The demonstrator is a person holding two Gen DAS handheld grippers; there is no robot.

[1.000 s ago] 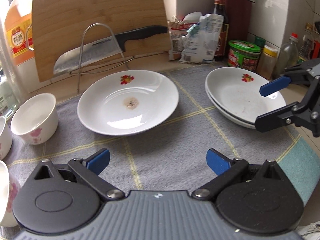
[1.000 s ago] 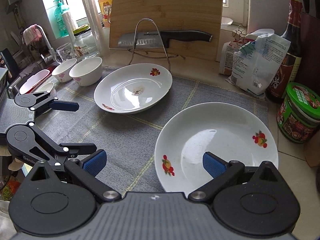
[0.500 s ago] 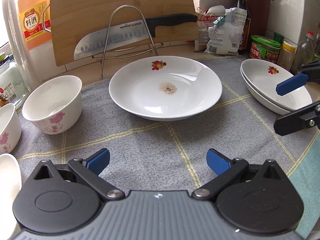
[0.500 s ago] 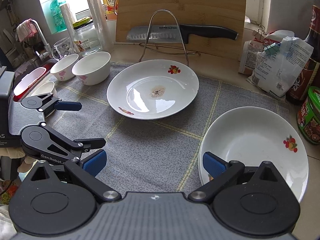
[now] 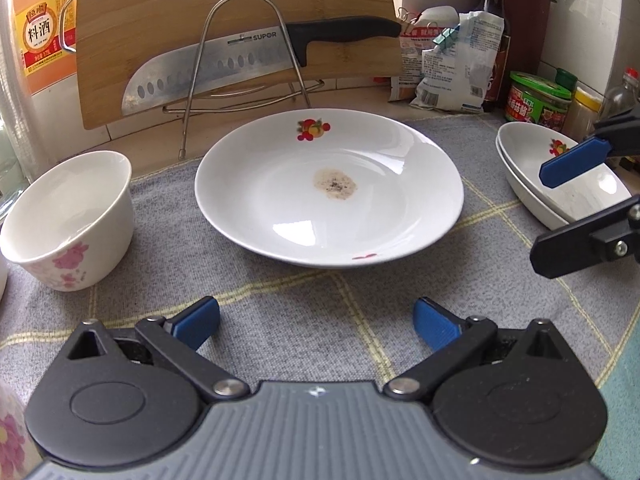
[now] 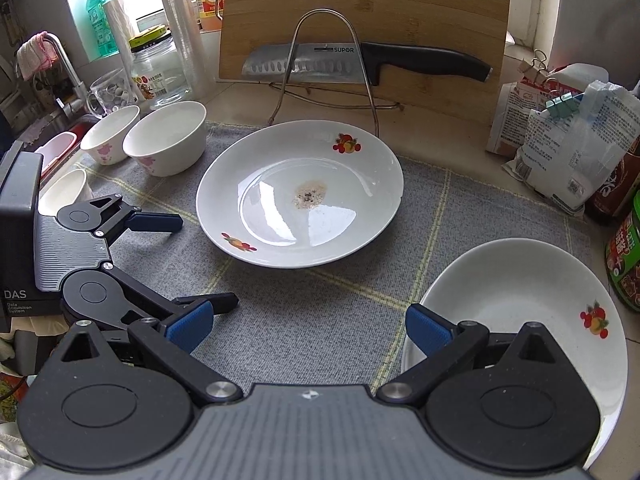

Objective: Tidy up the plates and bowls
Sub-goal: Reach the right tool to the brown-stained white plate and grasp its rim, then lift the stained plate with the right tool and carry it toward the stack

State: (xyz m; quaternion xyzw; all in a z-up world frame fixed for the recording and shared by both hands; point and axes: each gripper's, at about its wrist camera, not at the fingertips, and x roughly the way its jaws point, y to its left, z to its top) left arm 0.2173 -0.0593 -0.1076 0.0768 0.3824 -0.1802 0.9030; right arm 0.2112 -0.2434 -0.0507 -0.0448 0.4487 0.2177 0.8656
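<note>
A white plate with a brown stain [image 5: 328,188] lies on the grey mat [image 5: 280,300], also in the right wrist view [image 6: 300,196]. Two stacked white plates [image 5: 560,184] sit at the right, also in the right wrist view [image 6: 516,300]. White flowered bowls stand at the left [image 5: 68,220] [image 6: 166,142] [image 6: 110,134]. My left gripper [image 5: 316,322] is open and empty in front of the stained plate; it also shows in the right wrist view [image 6: 200,260]. My right gripper [image 6: 308,328] is open and empty beside the stacked plates; it also shows in the left wrist view [image 5: 560,212].
A wooden cutting board [image 5: 232,32], a knife [image 5: 256,64] and a wire rack [image 5: 244,60] stand behind the mat. Bags [image 5: 452,64], bottles and a green-lidded jar [image 5: 538,100] crowd the back right. A sink, tap [image 6: 60,64] and glass jar [image 6: 160,68] are at the left.
Both grippers have swung left and come closer to the stained plate, which now sits centred in both views. The stacked plates have slid toward the right edge. Both grippers stay open.
</note>
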